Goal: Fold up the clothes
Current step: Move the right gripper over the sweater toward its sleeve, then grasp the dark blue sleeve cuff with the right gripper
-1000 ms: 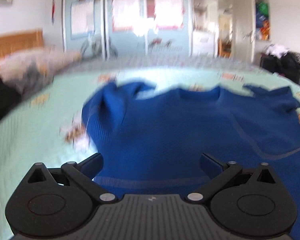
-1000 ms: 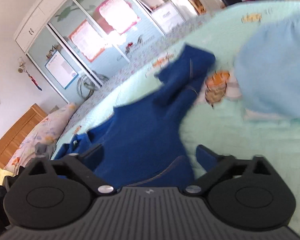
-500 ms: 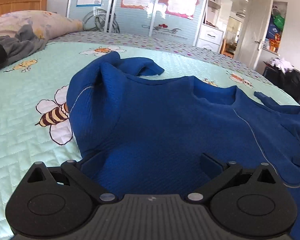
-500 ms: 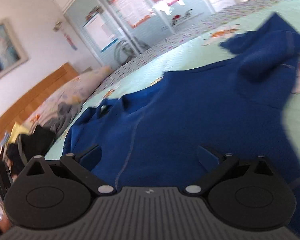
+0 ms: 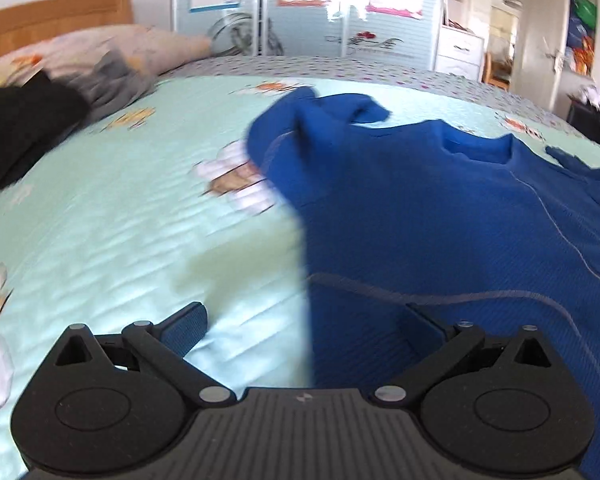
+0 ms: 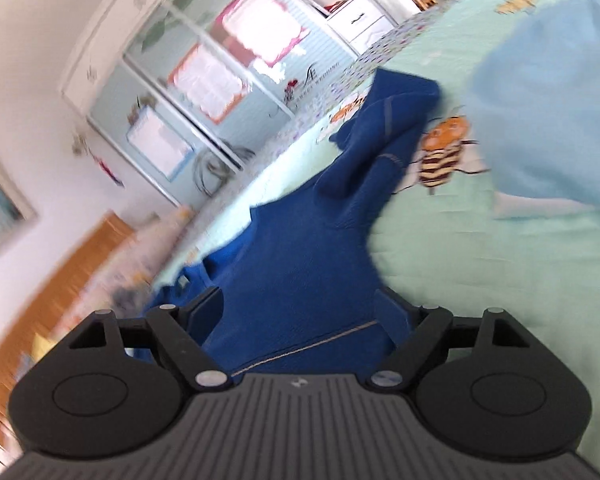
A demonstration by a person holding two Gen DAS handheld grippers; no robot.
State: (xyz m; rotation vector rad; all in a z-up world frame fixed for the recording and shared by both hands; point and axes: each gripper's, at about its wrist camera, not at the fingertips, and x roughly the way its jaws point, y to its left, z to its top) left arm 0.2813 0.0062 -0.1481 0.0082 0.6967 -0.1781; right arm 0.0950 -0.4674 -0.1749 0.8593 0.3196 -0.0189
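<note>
Mint quilted bed (image 5: 112, 240) bearing the blue sweater (image 5: 440, 220), spread flat, collar away. The left gripper (image 5: 304, 320), jaws wide and empty, has shifted to straddle the sweater's side edge. The right gripper (image 6: 300, 304) is closing, hem fabric between its pads but not yet pinched: a grasp for the fold appears imminent.
</note>
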